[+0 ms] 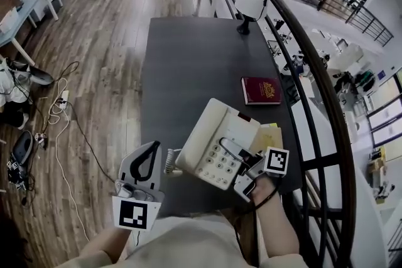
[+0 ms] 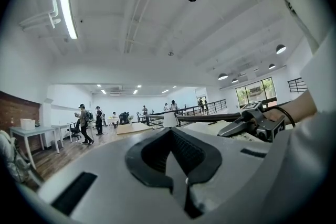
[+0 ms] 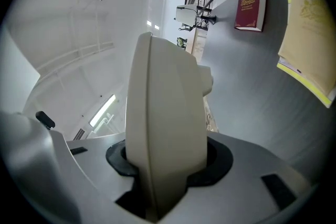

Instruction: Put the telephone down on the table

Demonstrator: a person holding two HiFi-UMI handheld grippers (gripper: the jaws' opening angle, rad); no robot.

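Cream keypad telephone (image 1: pixel 217 144), tilted, held over near end of dark table (image 1: pixel 188 66)

Bright, even daylight; fisheye-warped edges

One telephone (image 1: pixel 217 144), two hand-held grippers (image 1: pixel 148 160) (image 1: pixel 239 157), one red booklet (image 1: pixel 260 90), one yellow booklet (image 1: pixel 270 135), one white device on a stand (image 1: pixel 251 3), one dark surface (image 1: pixel 188 66).

Dark table (image 1: pixel 188 72) bears a red booklet (image 1: pixel 260 90) and yellow booklet (image 1: pixel 271 134) (partly hidden).
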